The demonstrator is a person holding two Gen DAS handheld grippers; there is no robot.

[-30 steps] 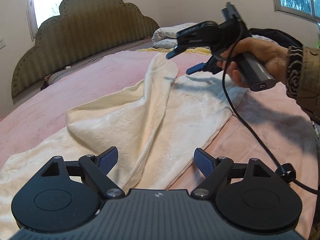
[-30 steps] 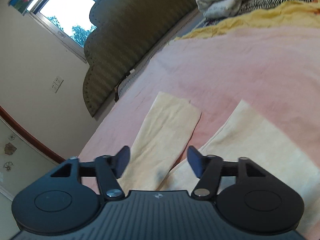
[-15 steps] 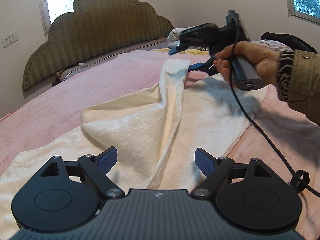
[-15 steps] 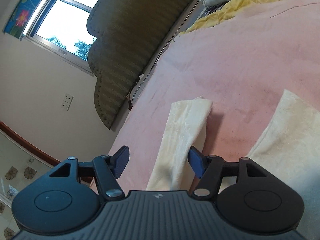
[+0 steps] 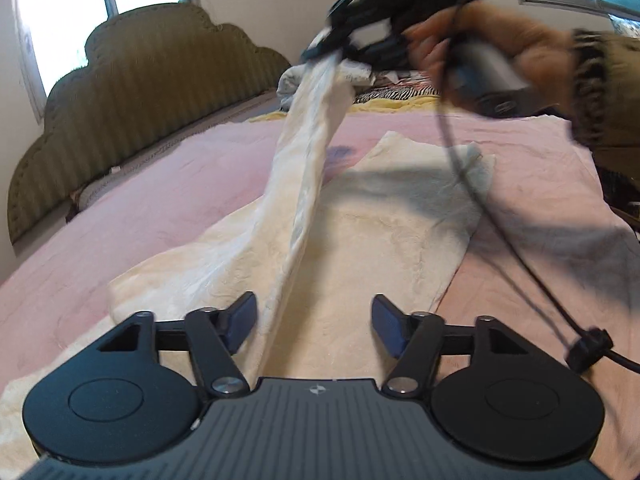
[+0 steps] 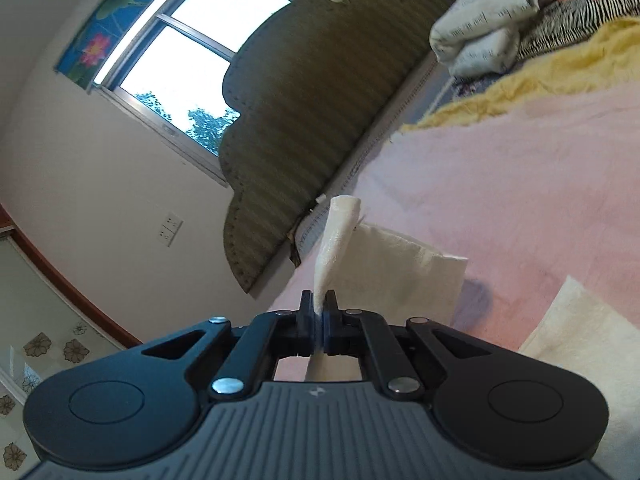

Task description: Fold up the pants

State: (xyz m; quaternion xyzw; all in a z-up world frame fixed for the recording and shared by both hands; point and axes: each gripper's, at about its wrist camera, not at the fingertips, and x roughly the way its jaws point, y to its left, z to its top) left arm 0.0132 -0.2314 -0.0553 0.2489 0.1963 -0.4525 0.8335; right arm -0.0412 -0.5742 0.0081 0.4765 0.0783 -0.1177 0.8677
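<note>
Cream pants (image 5: 360, 248) lie spread on the pink bed. My right gripper (image 6: 319, 310) is shut on the cuff of one leg (image 6: 336, 236). In the left wrist view that gripper (image 5: 332, 46) holds the leg (image 5: 308, 140) lifted high above the bed, pulled taut. The other leg (image 5: 424, 184) lies flat on the bed, and its end shows in the right wrist view (image 6: 588, 336). My left gripper (image 5: 314, 322) is open and empty, low over the waist end of the pants.
A pink blanket (image 5: 160, 184) covers the bed. An olive padded headboard (image 5: 132, 100) stands at the far left. Folded bedding (image 6: 484, 32) and a yellow blanket (image 6: 540, 76) lie at the head of the bed. A black cable (image 5: 516, 248) hangs from the right gripper.
My right gripper has shut on the cuff of one pant leg and lifted it off the bed. My left gripper has stayed open over the waist end.
</note>
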